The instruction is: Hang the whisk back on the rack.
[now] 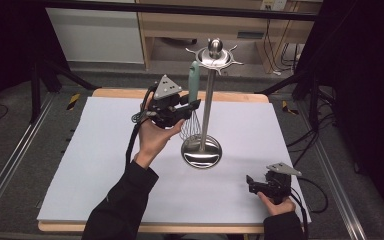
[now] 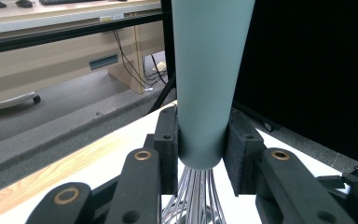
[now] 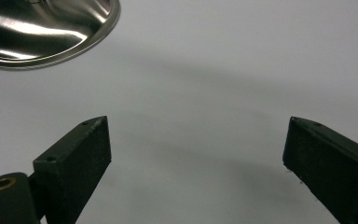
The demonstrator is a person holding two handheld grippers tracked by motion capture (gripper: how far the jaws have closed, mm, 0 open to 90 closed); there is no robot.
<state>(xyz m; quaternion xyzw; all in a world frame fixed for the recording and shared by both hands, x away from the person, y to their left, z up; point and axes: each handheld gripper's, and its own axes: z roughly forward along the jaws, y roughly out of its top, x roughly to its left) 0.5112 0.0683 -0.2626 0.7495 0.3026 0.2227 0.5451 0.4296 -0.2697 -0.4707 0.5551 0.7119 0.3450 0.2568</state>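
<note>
A whisk with a pale green handle hangs upright beside the pole of a steel utensil stand, its wires pointing down. My left gripper is shut on the lower end of that handle; in the left gripper view the handle is pressed between both pads, with the wires showing below. The handle's top reaches a hook of the stand's crown. My right gripper rests low near the table's front right, open, with bare white surface between its jaws.
The stand's round steel base sits mid-table on the white sheet; its edge shows in the right gripper view. Black curtains flank the table. A wooden desk and cables lie behind it.
</note>
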